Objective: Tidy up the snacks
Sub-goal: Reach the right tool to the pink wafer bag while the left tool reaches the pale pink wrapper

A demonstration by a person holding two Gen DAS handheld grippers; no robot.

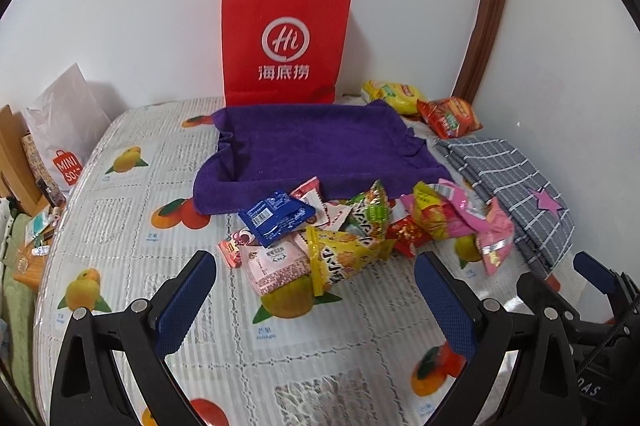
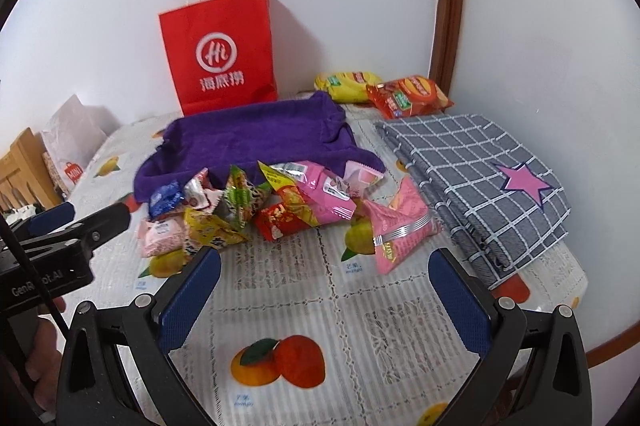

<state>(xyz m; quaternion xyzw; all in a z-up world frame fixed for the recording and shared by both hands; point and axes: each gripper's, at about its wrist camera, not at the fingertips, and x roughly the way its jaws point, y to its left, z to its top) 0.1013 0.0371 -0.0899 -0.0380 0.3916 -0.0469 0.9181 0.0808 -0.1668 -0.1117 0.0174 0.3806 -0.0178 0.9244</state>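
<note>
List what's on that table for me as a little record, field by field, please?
surface: round table with fruit-print cover
centre: rumpled purple towel
snack pile: mixed small packets at the towel's near edge, including a blue foil packet and a pink foil packet
far corner: yellow chip bag and red chip bag
right side: folded grey checked cloth with pink star
against wall: upright red paper bag with white handles
left gripper: jaws open, empty
right gripper: jaws open, empty
</note>
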